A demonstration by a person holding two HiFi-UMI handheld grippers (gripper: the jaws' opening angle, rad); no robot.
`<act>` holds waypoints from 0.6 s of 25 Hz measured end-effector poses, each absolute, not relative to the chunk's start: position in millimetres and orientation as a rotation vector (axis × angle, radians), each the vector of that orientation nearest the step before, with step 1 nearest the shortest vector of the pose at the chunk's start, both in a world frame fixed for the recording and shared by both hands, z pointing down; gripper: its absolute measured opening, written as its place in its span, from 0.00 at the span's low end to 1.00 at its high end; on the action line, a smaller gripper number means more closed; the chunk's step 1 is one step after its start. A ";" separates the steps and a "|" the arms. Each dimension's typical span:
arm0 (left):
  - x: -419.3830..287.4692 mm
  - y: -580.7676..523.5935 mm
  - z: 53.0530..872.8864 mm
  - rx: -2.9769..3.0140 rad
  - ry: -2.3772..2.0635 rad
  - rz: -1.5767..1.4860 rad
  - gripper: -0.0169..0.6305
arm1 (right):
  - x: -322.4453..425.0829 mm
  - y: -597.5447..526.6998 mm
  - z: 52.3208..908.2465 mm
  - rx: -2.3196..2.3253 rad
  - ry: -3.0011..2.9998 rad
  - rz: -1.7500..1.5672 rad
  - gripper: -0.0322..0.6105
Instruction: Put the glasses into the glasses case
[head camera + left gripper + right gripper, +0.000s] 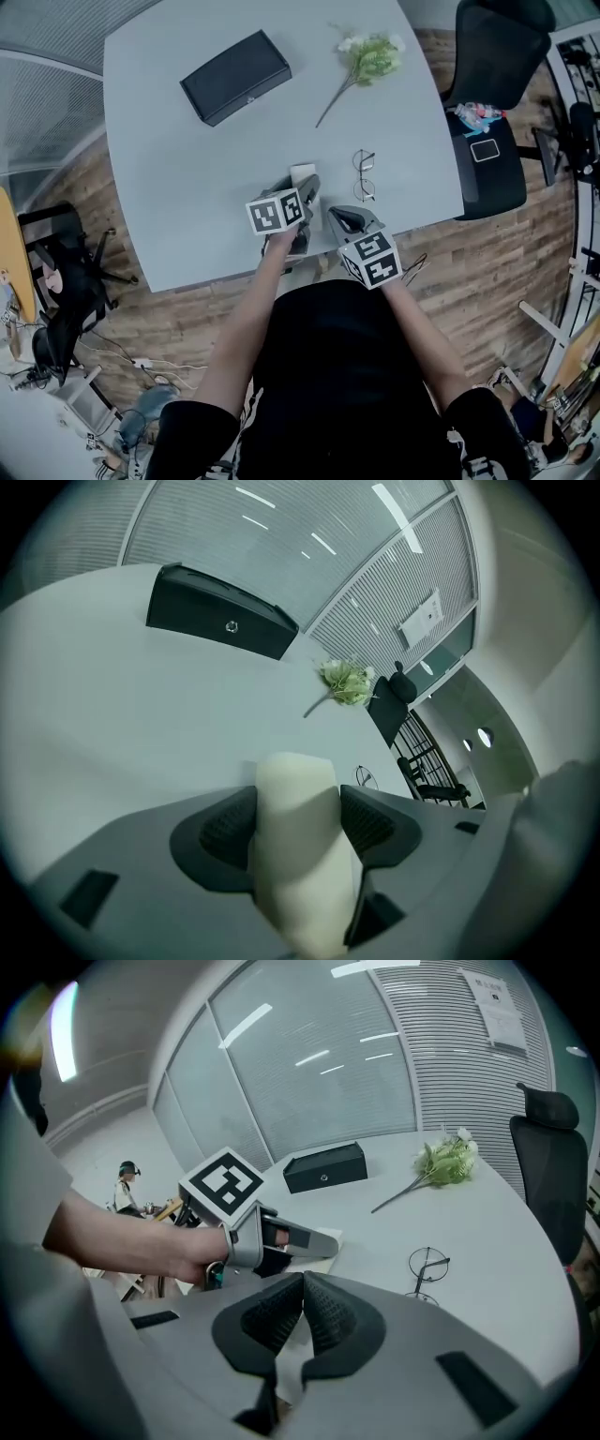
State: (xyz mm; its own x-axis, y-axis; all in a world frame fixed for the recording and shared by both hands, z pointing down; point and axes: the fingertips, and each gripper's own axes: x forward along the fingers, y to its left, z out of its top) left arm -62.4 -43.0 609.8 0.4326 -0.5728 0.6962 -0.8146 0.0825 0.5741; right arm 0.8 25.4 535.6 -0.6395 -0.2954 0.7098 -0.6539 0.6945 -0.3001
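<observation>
Left tongs (pixel 298 822) gripping cream object (pixel 295 780), right tongs (pixel 303 1283) closed, glasses (pixel 364 175) lying near, beyond right tongs

Office meeting room, large pale grey table (pixel 169 216) with rounded corners, black swivel office chair (pixel 495 45) at its far side, glass partition walls (pixel 309 1072) backed by slatted blinds, strip lights (pixel 323 544) showing in the glass, printed notice (pixel 497 1007) on the wall, wood-plank floor (pixel 487 272)

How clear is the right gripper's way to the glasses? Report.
Probably yes: the glasses lie on bare table just beyond the right gripper, nothing between them, though its jaws are shut.
</observation>
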 end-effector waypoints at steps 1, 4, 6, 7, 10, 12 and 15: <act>-62.8 -42.6 609.6 1.601 -1.239 0.272 0.47 | -1.6 26.6 541.3 0.721 -2.252 0.729 0.08; -63.0 -42.9 609.7 1.608 -1.225 0.260 0.47 | -7.1 29.8 555.8 0.722 -2.227 0.744 0.08; -63.4 -42.7 610.4 1.607 -1.219 0.256 0.47 | -10.7 32.2 562.2 0.715 -2.216 0.755 0.08; -63.1 -43.0 610.8 1.607 -1.218 0.255 0.47 | -11.6 33.2 565.5 0.713 -2.212 0.757 0.08; -62.3 -44.6 612.3 1.607 -1.215 0.251 0.47 | -13.8 34.1 573.9 0.714 -2.212 0.754 0.08; -61.9 -44.4 612.9 1.606 -1.215 0.248 0.47 | -15.8 36.9 579.0 0.701 -2.207 0.756 0.08; -61.8 -44.3 612.8 1.609 -1.215 0.245 0.47 | -18.6 41.8 586.4 0.684 -2.186 0.758 0.08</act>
State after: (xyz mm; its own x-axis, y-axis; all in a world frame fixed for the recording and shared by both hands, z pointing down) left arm -61.8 -44.3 612.8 0.4619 -0.5762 0.6743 -0.7926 0.0730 0.6054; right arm -18.6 41.8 586.4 -0.6060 -0.2391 0.7587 -0.6576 0.6873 -0.3086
